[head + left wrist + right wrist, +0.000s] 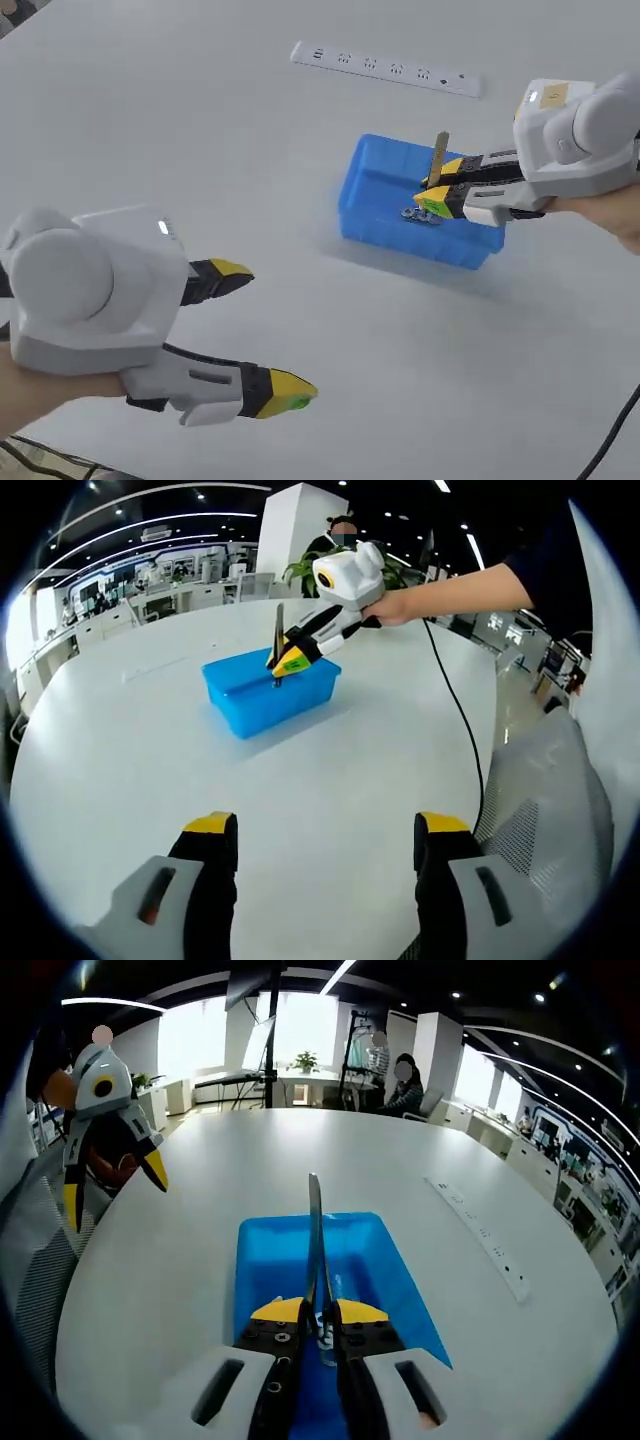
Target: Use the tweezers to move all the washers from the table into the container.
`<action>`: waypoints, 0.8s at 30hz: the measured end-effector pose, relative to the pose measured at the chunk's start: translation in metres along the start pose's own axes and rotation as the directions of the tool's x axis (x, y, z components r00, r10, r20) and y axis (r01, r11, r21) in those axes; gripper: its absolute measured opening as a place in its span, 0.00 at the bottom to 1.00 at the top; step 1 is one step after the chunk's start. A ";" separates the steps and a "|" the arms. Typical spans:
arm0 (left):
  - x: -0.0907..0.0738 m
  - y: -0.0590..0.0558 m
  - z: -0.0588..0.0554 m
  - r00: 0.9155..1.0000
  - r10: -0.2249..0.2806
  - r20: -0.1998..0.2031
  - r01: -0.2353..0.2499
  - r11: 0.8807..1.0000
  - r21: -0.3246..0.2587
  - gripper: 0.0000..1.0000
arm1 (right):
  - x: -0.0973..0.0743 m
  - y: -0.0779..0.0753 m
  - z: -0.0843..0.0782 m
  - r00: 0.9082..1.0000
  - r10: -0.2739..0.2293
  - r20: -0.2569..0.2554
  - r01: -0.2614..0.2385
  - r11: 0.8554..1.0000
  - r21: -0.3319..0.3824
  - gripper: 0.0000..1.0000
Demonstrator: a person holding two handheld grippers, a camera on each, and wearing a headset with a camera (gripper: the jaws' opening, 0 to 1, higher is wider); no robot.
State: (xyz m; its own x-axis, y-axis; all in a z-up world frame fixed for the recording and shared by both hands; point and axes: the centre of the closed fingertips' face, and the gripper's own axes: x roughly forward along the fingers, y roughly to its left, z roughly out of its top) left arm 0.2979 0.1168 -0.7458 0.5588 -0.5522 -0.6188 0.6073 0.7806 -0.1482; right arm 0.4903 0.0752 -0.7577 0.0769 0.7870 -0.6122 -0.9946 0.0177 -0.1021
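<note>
A blue container (385, 180) stands on the white table (200, 120), with several small metal washers (420, 214) lying inside near its right end. My right gripper (436, 196) is over that end, shut on grey tweezers (440, 155) that stand upright between its jaws. In the right gripper view the tweezers (314, 1225) rise from my right gripper (318, 1310) above the container (280, 1250). My left gripper (265, 330) is open and holds nothing, well to the left of the container. In the left gripper view, the left gripper (325, 830) faces the container (250, 695) and the right gripper (288, 662).
A white power strip (385, 68) lies on the table beyond the container. A black cable (612, 435) runs off the table's near right edge. People sit at the table's far side in the right gripper view.
</note>
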 end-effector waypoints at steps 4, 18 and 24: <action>-0.002 -0.004 0.001 1.000 -0.009 0.015 0.010 1.000 -0.020 0.77 | 0.000 -0.001 0.001 1.000 -0.006 0.005 0.006 1.000 0.004 0.11; 0.002 0.017 0.018 0.999 0.023 0.031 -0.023 1.000 0.003 0.70 | -0.006 0.001 0.015 0.999 -0.018 0.029 0.018 1.000 -0.001 0.11; 0.011 0.039 0.060 0.996 0.024 0.082 -0.030 0.997 0.073 0.68 | -0.012 -0.002 0.025 0.999 -0.020 0.040 0.021 1.000 -0.019 0.11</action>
State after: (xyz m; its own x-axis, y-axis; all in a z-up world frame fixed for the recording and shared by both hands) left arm 0.3618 0.1239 -0.7115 0.6175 -0.5556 -0.5568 0.6299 0.7732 -0.0729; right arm 0.4892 0.0808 -0.7304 0.0944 0.8106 -0.5779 -0.9912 0.0224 -0.1303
